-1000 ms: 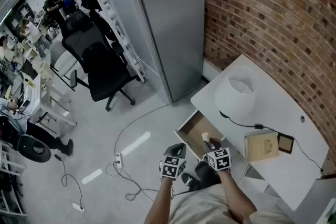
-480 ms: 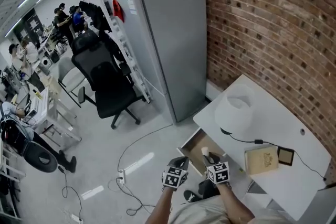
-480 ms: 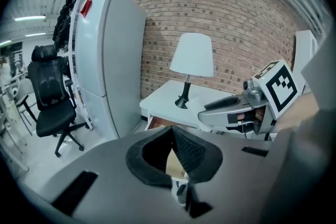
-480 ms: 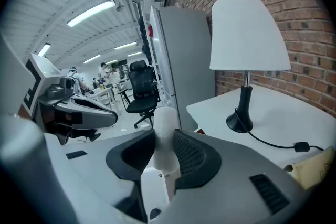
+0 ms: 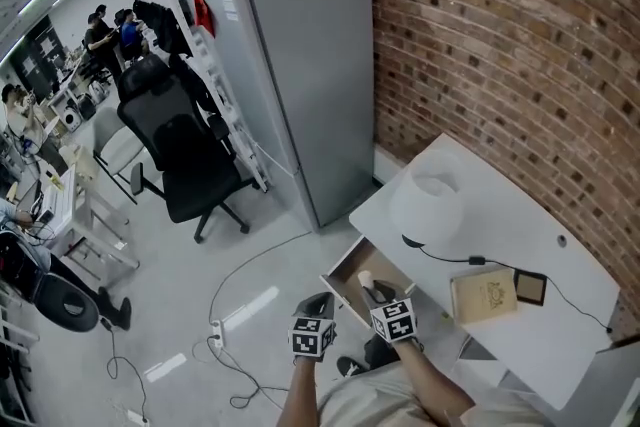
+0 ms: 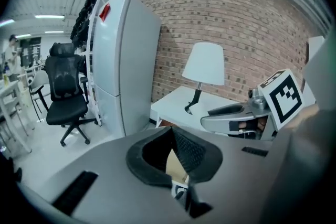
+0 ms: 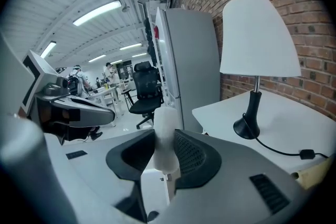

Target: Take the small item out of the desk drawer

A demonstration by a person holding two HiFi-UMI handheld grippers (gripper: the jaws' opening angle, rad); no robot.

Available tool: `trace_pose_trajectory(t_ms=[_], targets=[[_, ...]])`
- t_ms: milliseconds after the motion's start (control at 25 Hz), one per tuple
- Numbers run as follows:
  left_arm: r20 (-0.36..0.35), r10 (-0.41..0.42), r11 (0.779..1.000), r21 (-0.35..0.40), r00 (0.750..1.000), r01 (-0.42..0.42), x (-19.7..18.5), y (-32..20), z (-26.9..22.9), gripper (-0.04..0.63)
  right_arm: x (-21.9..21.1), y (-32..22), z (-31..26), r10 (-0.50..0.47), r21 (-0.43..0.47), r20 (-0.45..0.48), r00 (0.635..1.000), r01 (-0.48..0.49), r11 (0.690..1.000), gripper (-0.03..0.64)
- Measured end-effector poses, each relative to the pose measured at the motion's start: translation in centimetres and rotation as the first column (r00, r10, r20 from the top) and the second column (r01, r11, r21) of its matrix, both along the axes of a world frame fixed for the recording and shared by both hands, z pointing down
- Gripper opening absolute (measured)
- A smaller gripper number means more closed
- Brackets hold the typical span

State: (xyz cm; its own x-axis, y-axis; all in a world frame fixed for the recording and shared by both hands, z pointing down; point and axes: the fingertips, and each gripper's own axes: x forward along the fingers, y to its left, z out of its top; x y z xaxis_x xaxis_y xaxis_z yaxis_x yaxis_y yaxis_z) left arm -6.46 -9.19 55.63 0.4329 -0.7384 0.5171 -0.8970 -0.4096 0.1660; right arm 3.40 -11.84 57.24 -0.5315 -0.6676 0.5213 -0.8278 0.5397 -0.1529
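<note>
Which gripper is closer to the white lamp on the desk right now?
Right. The right gripper, holding a small white item, is over the open drawer just in front of the lamp; the left gripper sits farther out, past the drawer's front.

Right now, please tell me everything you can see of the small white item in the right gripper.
The item is a small white piece, rounded on top, smooth and matt. It stands upright in the right gripper, whose pads press both its sides, over the open drawer.
</note>
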Motion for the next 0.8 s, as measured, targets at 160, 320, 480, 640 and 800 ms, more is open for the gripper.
trace_pose_trajectory(t_ms=[160, 320, 480, 640, 800], targets=[[-0.031, -0.016, 1.0, -0.012, 0.999, 0.015, -0.1, 0.8, 0.2, 0.017, -0.4, 0.1, 0.0, -0.007, -0.002, 0.004, 1.0, 0.007, 1.0, 0.141], [-0.052, -0.032, 0.999, -0.015, 0.998, 0.031, -0.2, 1.5, 0.5, 0.017, -0.6, 0.6, 0.3, -0.014, -0.002, 0.001, 1.0, 0.014, 1.0, 0.141], [-0.061, -0.042, 0.999, -0.015, 0.997, 0.041, -0.3, 1.7, 0.7, 0.017, -0.7, 1.0, 0.8, -0.017, -0.005, -0.006, 1.0, 0.017, 1.0, 0.141], [-0.069, -0.041, 0.999, -0.019, 0.997, 0.04, -0.3, 1.9, 0.8, 0.017, -0.5, 1.1, 1.0, -0.015, -0.008, -0.009, 1.0, 0.015, 1.0, 0.141], [-0.071, -0.037, 0.999, -0.015, 0.997, 0.036, -0.1, 1.9, 0.8, 0.017, -0.1, 1.3, 1.1, -0.011, -0.013, -0.007, 1.0, 0.011, 1.0, 0.141]])
